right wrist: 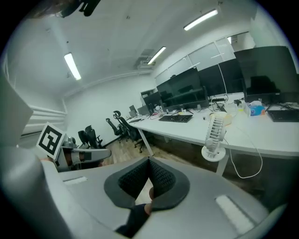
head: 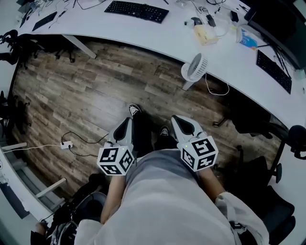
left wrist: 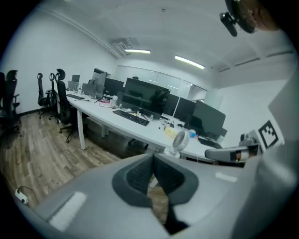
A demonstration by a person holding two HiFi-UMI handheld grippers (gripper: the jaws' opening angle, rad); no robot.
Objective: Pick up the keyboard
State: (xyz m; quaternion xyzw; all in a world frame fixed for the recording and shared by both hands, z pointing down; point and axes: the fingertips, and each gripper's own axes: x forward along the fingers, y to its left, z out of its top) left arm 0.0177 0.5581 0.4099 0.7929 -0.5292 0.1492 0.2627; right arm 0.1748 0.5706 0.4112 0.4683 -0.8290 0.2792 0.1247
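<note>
Keyboard (head: pixel 137 10), black, is lying on the white desk (head: pixel 143 31) across the wooden floor (head: pixel 86 91), well apart from both grippers. The left gripper (head: pixel 126 122) and right gripper (head: pixel 178 120) are hanging by the person's legs, each with its jaws pressed together on nothing. Their cubes are showing black-and-white square markers, and print on the blue packet (head: pixel 247 38) is reading too small.

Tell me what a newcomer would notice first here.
The left tongs and right tongs, both shut and empty, point out low over the wooden floor. Beyond them a long white desk curves across the top of the head view, with a black keyboard on it and a white fan at its near edge.
</note>
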